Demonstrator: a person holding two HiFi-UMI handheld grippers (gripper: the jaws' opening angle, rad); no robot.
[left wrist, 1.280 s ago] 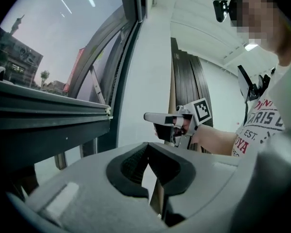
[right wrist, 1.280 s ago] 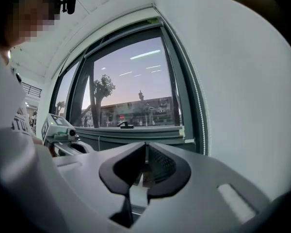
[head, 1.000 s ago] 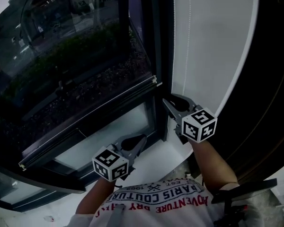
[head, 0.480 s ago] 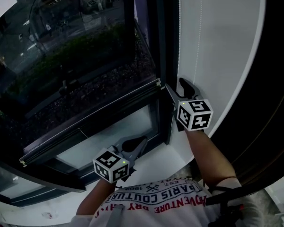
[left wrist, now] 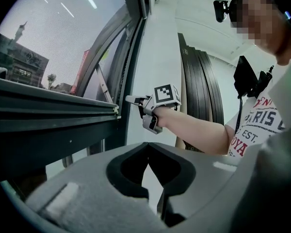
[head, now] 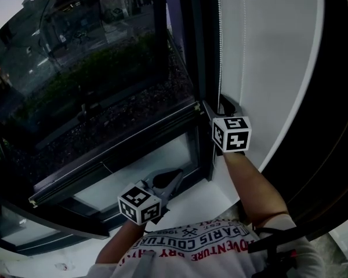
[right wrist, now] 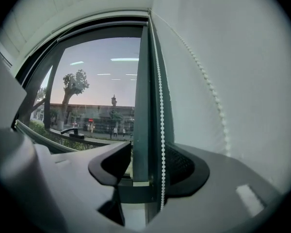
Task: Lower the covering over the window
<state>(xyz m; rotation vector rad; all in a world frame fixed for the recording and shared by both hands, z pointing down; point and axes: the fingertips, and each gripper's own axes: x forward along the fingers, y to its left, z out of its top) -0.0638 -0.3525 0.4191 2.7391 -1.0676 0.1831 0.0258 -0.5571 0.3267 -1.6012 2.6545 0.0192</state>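
A white bead chain [right wrist: 161,125] hangs down the dark upright window frame [right wrist: 141,106], and its second strand [right wrist: 209,89] runs over the white wall. My right gripper [right wrist: 148,166] is open, with the first strand between its jaws and untouched by the pads. From the head view, the right gripper [head: 216,104] is raised against the frame's foot, beside the chain [head: 220,39]. My left gripper [head: 175,177] is shut and empty, held low over the sill; the left gripper view shows its jaws [left wrist: 148,161] closed together. No blind fabric shows.
The glass pane [head: 93,62] looks out on a street and shrubs, with a window handle [right wrist: 72,131] at its lower rail. A white sill [head: 200,197] lies below. A white wall [head: 272,51] and a dark curved panel [head: 336,97] stand to the right.
My right gripper has risen toward the frame and its jaws have spread apart around the bead chain. My left gripper has stayed low and shut.
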